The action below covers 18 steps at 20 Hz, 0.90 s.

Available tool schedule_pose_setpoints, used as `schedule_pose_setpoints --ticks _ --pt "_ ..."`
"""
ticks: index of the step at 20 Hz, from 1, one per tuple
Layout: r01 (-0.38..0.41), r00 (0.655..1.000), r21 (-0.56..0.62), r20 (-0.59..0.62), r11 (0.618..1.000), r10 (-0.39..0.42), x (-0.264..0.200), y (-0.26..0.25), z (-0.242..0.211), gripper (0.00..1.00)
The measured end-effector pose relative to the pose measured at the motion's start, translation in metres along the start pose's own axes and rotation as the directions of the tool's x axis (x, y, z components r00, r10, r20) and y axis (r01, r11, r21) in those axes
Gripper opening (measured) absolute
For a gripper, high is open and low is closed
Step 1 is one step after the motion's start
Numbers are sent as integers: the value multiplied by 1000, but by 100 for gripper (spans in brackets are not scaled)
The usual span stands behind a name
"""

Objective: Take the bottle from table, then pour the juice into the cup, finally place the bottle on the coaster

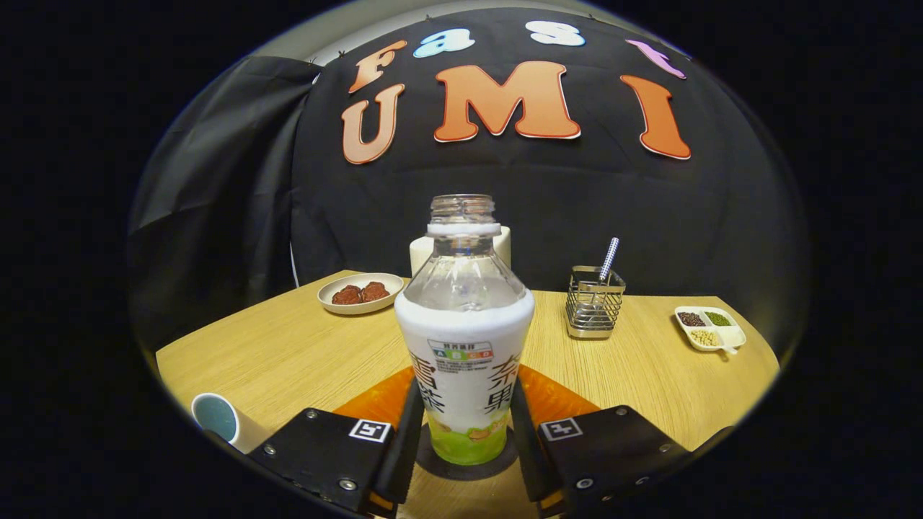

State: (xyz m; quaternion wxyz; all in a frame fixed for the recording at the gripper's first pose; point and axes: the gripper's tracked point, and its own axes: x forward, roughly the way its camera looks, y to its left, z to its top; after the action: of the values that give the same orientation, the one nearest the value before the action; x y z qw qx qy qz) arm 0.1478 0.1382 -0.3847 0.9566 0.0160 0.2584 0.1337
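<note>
Now, with our tongs holding the uncapped bottle upright over the dark coaster, we should open them evenly and draw straight back.

You see a clear bottle with a white label, green at its base, standing on a dark round coaster over an orange mat; the table is pale wood-grain, the cup teal inside.
</note>
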Motion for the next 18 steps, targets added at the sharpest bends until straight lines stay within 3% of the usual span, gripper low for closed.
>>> schedule_pose_setpoints --ticks 3,8,10,18 --pt "-17 999 25 -44 1000 18 -5 4 -7 65" --pt "-27 999 3 -23 1000 27 -32 2 14 90" --pt "-35 999 -5 -4 999 35 -53 2 27 95" --pt "49 975 -57 219 997 -35 -167 -8 127 97"
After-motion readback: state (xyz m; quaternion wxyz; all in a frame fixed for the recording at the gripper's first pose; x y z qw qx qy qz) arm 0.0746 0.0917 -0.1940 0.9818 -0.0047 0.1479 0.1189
